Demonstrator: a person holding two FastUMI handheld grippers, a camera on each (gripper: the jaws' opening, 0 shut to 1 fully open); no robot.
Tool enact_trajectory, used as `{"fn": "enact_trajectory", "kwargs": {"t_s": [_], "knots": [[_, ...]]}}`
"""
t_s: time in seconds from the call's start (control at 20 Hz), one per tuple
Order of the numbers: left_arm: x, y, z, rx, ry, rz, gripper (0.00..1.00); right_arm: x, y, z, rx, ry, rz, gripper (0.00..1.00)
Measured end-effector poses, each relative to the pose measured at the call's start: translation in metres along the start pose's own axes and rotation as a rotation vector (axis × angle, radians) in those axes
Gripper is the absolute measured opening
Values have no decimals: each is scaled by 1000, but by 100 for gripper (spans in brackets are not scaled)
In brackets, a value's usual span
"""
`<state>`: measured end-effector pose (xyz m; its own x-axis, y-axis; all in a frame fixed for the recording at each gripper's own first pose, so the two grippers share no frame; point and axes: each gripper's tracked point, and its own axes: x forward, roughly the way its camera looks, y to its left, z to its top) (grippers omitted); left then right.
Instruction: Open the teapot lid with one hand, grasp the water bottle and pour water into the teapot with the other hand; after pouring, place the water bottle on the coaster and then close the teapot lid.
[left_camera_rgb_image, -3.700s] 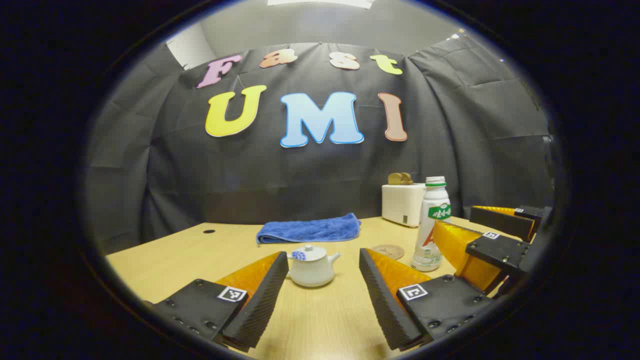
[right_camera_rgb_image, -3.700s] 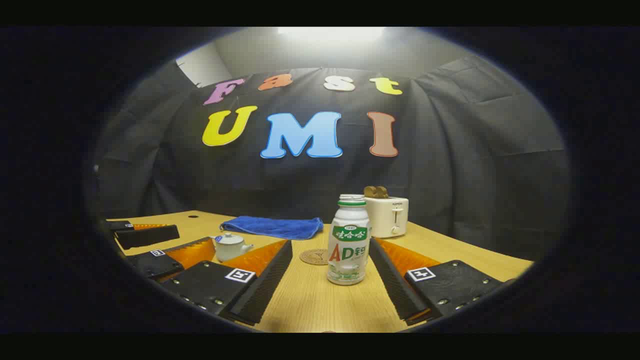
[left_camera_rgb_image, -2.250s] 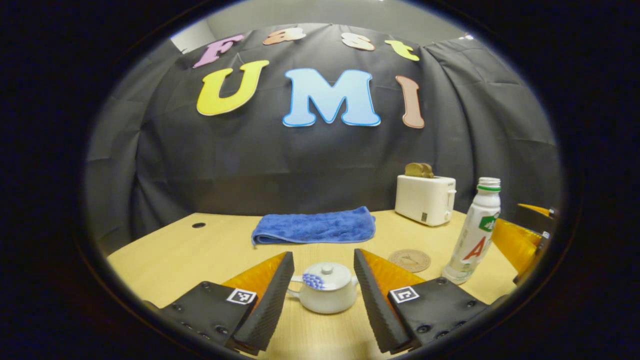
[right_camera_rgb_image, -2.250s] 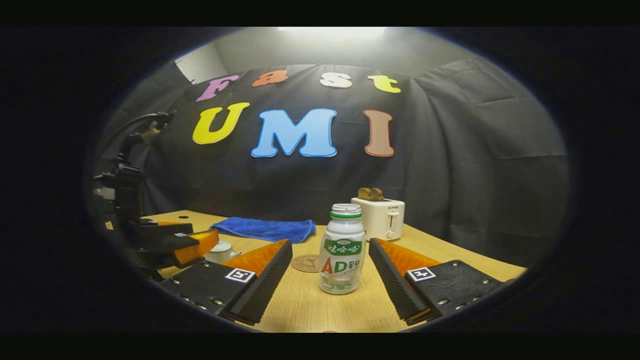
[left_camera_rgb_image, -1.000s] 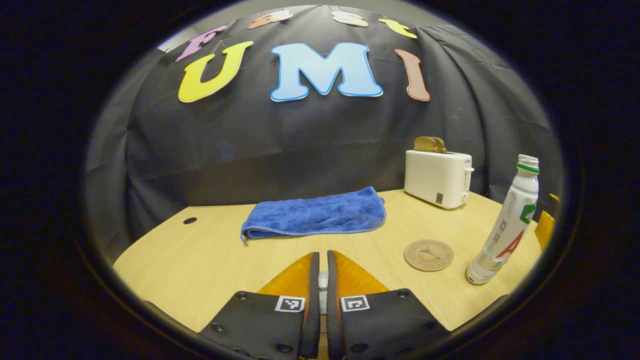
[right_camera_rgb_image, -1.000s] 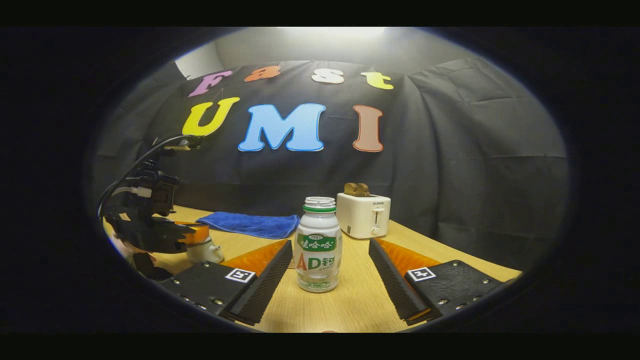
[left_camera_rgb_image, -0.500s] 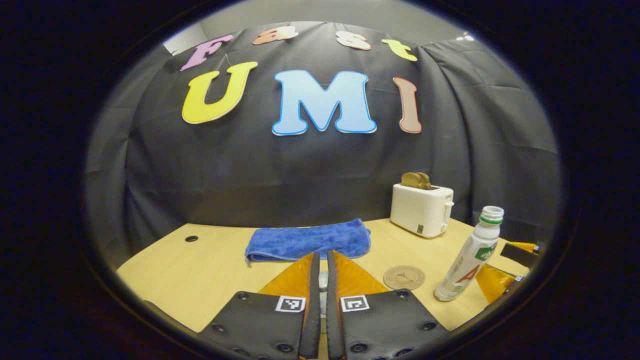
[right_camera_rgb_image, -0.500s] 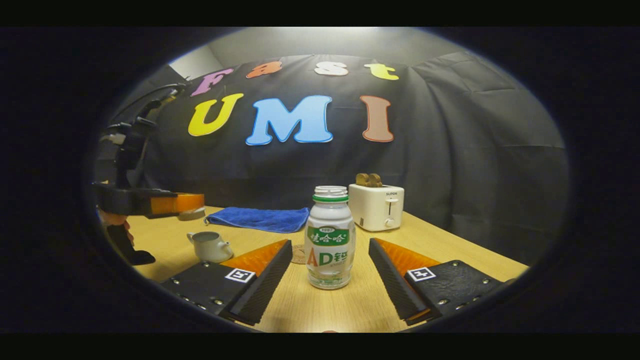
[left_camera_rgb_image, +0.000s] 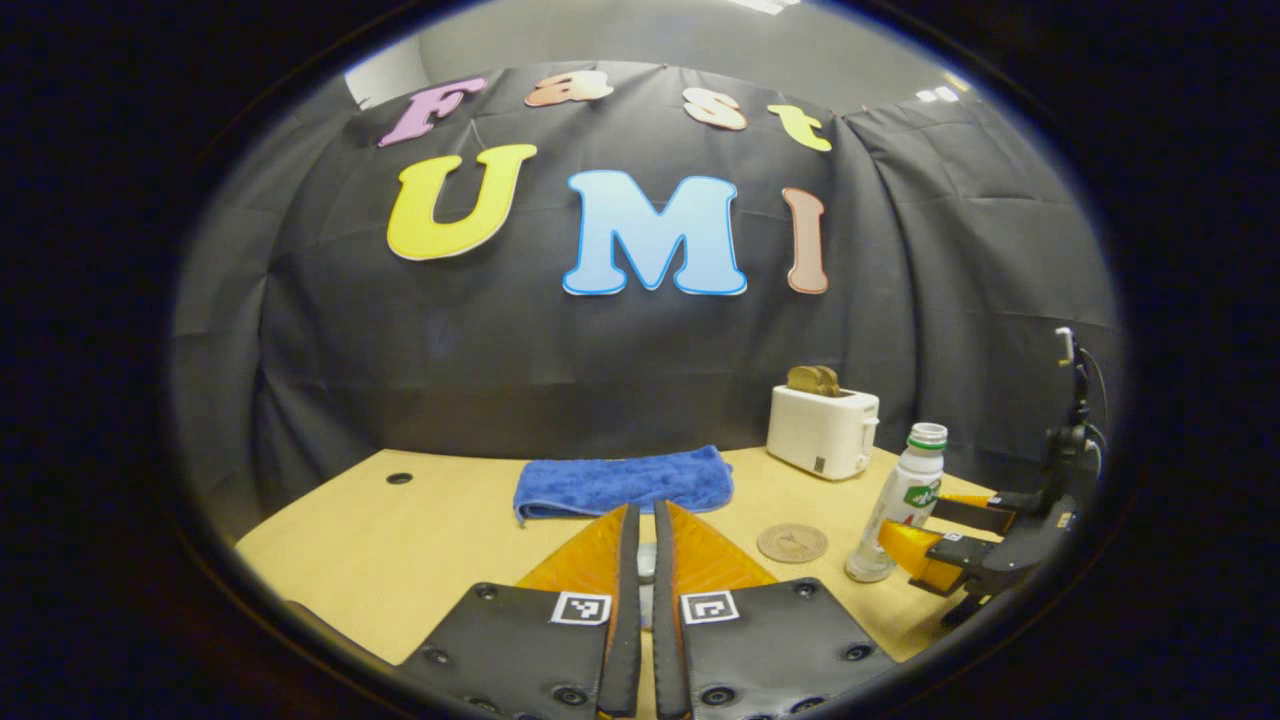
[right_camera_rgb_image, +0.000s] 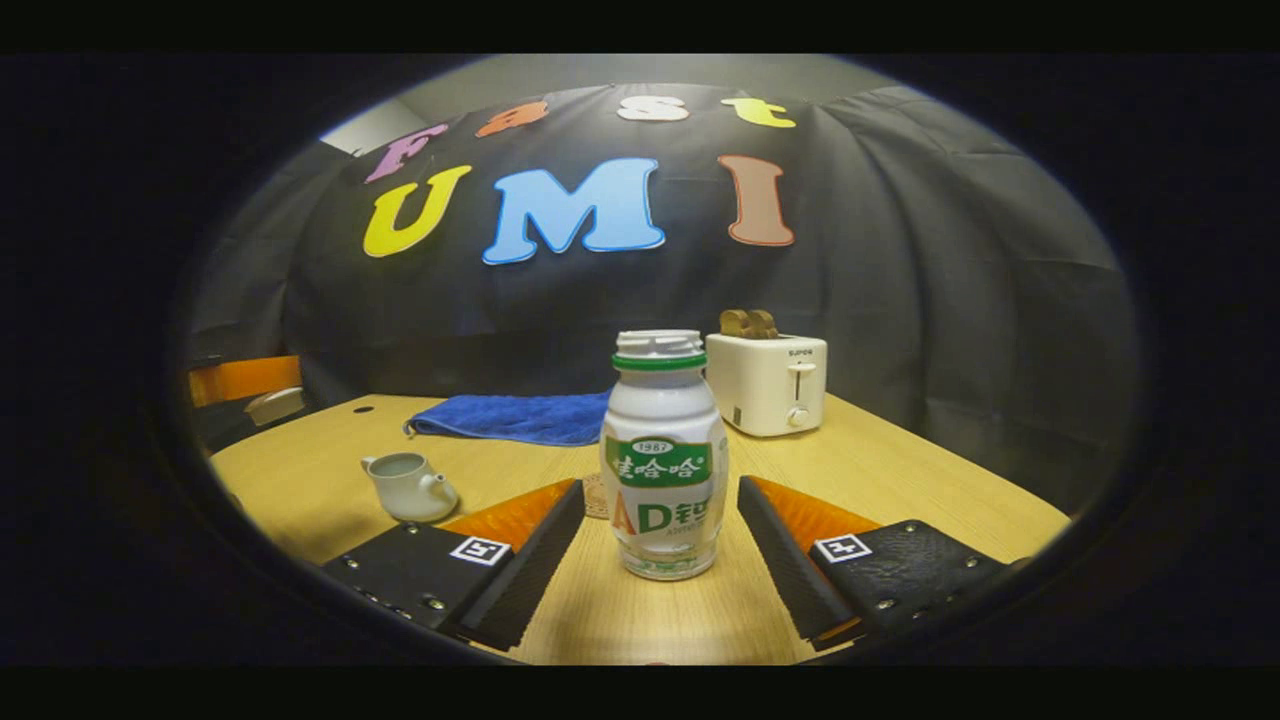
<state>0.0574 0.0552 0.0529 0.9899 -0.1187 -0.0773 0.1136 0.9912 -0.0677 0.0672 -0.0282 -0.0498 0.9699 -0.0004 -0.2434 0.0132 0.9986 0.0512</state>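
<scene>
Carrying the lid farther out to the side than half a second ago, well apart from the teapot. Clamping it in the left gripper, fingers nearly together, with just a pale sliver of it showing in the slit between them in the left gripper view. Leaving the teapot upright and open toward the table's left edge, spout pointing right in the right gripper view.

Bracketing the water bottle with the right gripper, fingers spread wide on either side and apparently not yet pressing on it. Standing upright toward the front edge, seemingly uncapped, with the coaster lying flat just beside it on the far side.

Judging progress: finishing the first step, with the lid off and held aside. Still waiting: closing on the bottle, lifting and tipping it over the open teapot, setting it on the coaster, then lowering the lid back on.

Working on a light wood-grain tabletop with a small round cable hole toward the far left corner. Lying folded along the far edge, a blue towel; sitting toward the far right corner, a white toaster with brown slices poking out. Hanging behind the far edge, black creased cloth, with a pale wall and ceiling light showing above it.
</scene>
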Motion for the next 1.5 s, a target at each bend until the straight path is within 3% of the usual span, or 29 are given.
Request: {"fn": "enact_trajectory", "kwargs": {"t_s": [0.3, 0.4, 0.45, 0.75, 1.0, 1.5], "knots": [[-11, 22, -20, -18, 16, 16, 11, 14, -5, -11, -10, 40, -30, 95], [-10, 28, -23, -25, 22, 15, 12, 16, -3, -13, -17, 43, -30, 92], [-11, 33, -21, -24, 18, 25, 12, 16, -2, -12, -24, 46, -35, 83], [-13, 43, -20, -41, 13, 31, 15, 16, -5, -9, -110, 48, -54, 81], [-14, 59, -20, -58, 12, 46, 12, 21, 2, 5, -279, 39, -88, 80], [-26, 104, -16, -83, 10, 111, 12, 34, 32, 27, -807, 32, -136, 81]]}}
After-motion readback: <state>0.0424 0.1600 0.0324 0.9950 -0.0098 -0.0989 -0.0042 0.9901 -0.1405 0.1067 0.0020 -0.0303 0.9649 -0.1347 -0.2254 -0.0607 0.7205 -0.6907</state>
